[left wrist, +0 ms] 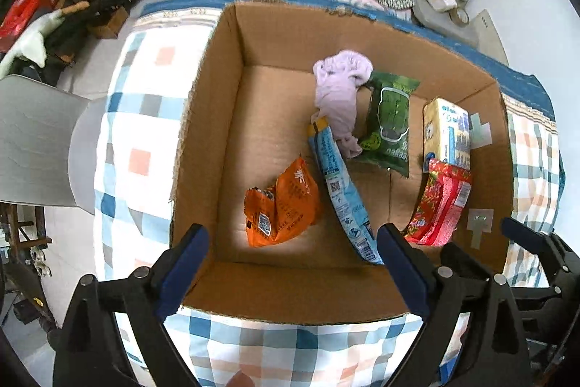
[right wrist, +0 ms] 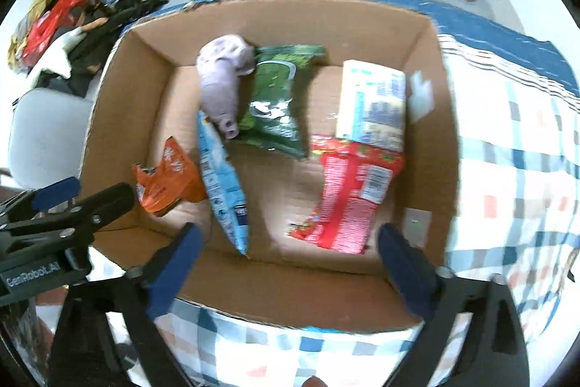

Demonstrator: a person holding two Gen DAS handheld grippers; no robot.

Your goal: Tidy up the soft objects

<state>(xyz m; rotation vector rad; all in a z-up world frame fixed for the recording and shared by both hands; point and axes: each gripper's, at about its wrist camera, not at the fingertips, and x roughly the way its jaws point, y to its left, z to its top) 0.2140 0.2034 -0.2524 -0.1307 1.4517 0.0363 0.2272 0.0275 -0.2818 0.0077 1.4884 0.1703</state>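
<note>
Matt cardboard box [left wrist: 224, 118], glossy packets [left wrist: 389, 122]

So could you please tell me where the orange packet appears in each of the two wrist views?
Left wrist view: the orange packet lies low and left of centre on the cardboard box floor, near the box's left wall.
Right wrist view: the orange packet is at middle left, in the box's near left corner.
Shared landmark: the long blue packet lies just right of it in both.
</note>
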